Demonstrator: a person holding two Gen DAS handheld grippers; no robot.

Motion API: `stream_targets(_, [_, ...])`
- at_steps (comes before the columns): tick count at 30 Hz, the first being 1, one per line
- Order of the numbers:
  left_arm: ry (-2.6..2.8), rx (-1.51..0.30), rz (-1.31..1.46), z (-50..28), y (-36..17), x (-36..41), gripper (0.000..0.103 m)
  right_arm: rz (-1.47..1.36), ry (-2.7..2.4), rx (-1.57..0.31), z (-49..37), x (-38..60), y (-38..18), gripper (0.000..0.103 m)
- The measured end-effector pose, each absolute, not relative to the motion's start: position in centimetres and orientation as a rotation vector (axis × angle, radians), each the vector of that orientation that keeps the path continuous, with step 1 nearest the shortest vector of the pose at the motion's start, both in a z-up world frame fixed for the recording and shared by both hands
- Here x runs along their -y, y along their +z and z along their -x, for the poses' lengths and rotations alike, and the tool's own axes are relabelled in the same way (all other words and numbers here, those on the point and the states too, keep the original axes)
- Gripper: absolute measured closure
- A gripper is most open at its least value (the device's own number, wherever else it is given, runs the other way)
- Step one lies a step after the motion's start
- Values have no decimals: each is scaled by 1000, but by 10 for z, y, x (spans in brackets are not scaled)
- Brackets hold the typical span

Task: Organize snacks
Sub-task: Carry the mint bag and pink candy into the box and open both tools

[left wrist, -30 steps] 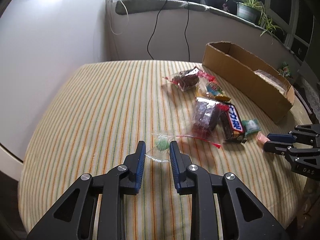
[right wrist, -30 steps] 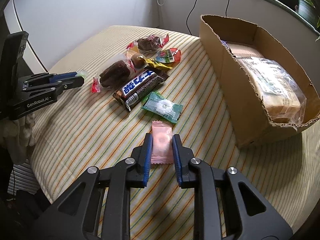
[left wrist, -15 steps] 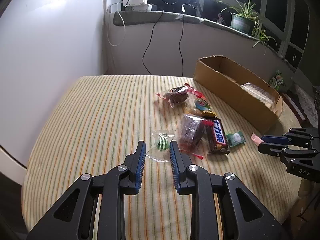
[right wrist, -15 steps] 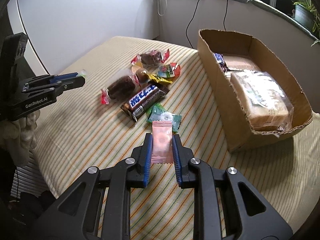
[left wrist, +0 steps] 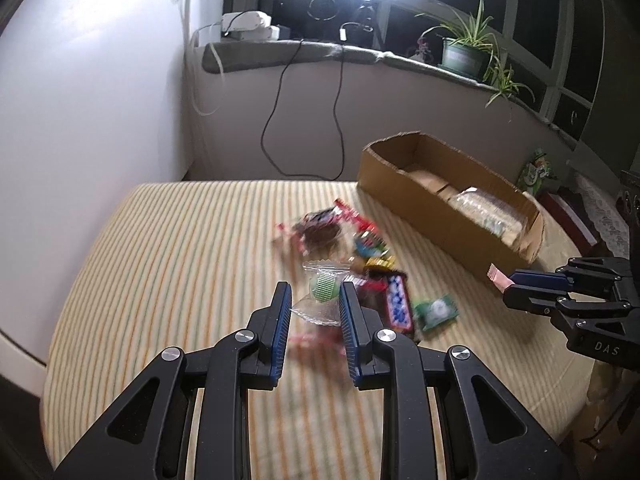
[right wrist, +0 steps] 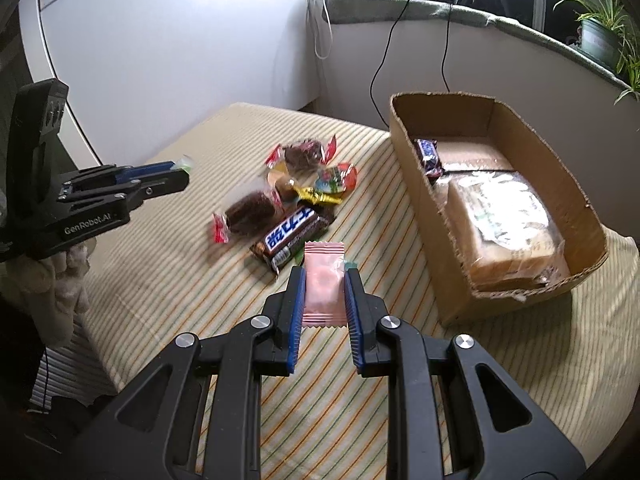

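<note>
Room corner w/ white wall, dark windows, a bright lamp and potted plants on the sill (left wrist: pixel 360 54); below it a bench (left wrist: pixel 168 248) covered in striped cloth.

Left gripper (left wrist: pixel 312 304) is closed on a clear-wrapped green candy (left wrist: pixel 324 288), held up off the cloth. Right gripper (right wrist: pixel 322 288) is clamped on a pink candy packet (right wrist: pixel 323 280), also lifted, its top end sticking out past the fingertips.

The rest of the snacks lie in a loose pile near mid-bench: a Snickers bar (right wrist: pixel 294 232), a dark cake in clear wrap w/ red ends (right wrist: pixel 250 214), a second one (right wrist: pixel 304 154) further back, a yellow-wrapped sweet (right wrist: pixel 316 196), a multicolour packet (right wrist: pixel 336 178), and a green packet (left wrist: pixel 436 310) just beside the bar.

Cardboard box (right wrist: pixel 408 160) sits toward the bench's right edge, open top, holding a big clear-wrapped pack (right wrist: pixel 508 220) and a small blue-wrapped bar (right wrist: pixel 428 156) against its near wall.

Person's gloved hand (right wrist: pixel 52 280) grips the left tool's handle.
</note>
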State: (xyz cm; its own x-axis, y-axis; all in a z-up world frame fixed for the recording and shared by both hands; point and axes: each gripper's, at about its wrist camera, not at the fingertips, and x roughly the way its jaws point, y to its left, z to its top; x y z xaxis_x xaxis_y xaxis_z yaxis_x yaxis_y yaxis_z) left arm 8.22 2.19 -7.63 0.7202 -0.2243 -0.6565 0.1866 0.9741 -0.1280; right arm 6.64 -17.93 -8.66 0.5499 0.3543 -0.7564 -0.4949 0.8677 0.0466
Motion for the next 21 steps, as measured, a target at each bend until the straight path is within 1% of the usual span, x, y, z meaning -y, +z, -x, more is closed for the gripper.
stream_targets(13, [-331, -688, 39, -132, -51, 33, 80, 141, 431, -772, -111, 219, -50, 83])
stream_targets(21, [-390, -701, 20, -170, -48, 71, 80, 125, 367, -759, -153, 249, -42, 83])
